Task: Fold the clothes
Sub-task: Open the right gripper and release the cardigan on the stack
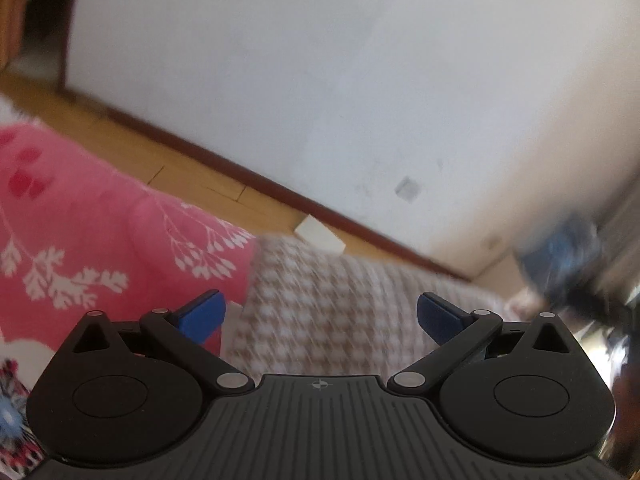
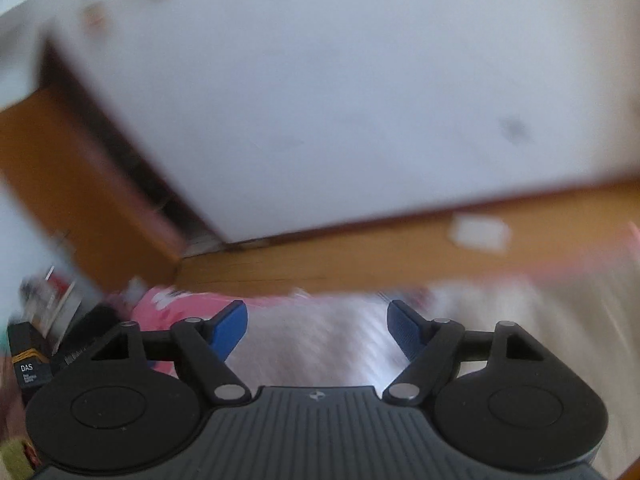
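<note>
Left gripper (image 1: pixel 320 316) stands with blue fingers (image 1: pixel 202 316) spread wide, nothing between them. Beneath lies a brown-and-white houndstooth cloth (image 1: pixel 340 312), beside a pink leaf-printed bedcover (image 1: pixel 100 232). Right gripper (image 2: pixel 318 330) likewise gapes, empty, above a pale blurred fabric (image 2: pixel 316 344) (pattern unreadable). Wooden floor (image 2: pixel 360 252) and white wall (image 1: pixel 340 80) lie beyond.

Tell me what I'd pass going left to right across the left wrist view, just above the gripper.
Pink cloth → checked cloth → blurred blue thing at the right edge, too smeared to identify.
</note>
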Motion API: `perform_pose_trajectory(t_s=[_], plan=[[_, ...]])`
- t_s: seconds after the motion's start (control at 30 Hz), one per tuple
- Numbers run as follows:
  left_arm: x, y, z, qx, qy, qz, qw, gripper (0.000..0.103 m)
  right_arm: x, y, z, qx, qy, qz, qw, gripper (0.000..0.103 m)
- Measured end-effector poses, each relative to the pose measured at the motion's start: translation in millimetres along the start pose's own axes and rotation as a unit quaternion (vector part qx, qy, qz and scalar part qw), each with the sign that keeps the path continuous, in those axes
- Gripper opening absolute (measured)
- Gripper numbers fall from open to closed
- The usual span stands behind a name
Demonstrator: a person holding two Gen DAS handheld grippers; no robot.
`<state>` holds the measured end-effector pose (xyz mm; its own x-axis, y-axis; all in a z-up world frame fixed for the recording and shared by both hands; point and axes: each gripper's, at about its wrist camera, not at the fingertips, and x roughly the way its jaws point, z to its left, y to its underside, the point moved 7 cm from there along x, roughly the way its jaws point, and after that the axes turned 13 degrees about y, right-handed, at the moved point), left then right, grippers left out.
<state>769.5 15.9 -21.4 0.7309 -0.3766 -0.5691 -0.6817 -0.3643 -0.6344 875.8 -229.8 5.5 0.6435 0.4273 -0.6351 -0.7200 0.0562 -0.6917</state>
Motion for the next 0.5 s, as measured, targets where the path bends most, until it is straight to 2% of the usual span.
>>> perform_pose_trajectory(t_s=[0.07, 0.13, 0.2, 0.23, 0.27, 0.4, 0.5], plan=[[9, 11, -6, 0.018, -0.008, 0.015, 0.9997, 0.102, 26, -7, 31, -0.078, -0.012, 0.001, 0.997, 0.072], [17, 23, -6, 0.022, -0.012, 0.028, 0.9993, 0.100, 54, -7, 57, -0.149, -0.014, 0.014, 0.989, 0.066], [27, 35, -5, 0.032, -0.020, 0.040, 0.9985, 0.099, 83, 3, 61, -0.166, -0.013, 0.069, 0.984, 0.047], [32, 39, -6, 0.037, -0.019, 0.045, 0.9981, 0.099, 93, 12, 57, -0.174, 0.003, 0.094, 0.980, 0.044], [37, 43, -6, 0.042, -0.019, 0.050, 0.9977, 0.099, 94, 20, 53, -0.180, 0.018, 0.097, 0.979, 0.042], [55, 50, -11, 0.066, -0.014, 0.064, 0.9957, 0.103, 92, 38, 38, -0.196, 0.067, 0.086, 0.974, 0.042], [66, 50, -8, 0.071, -0.010, 0.066, 0.9952, 0.103, 100, 43, 35, -0.183, 0.076, 0.071, 0.978, 0.042]])
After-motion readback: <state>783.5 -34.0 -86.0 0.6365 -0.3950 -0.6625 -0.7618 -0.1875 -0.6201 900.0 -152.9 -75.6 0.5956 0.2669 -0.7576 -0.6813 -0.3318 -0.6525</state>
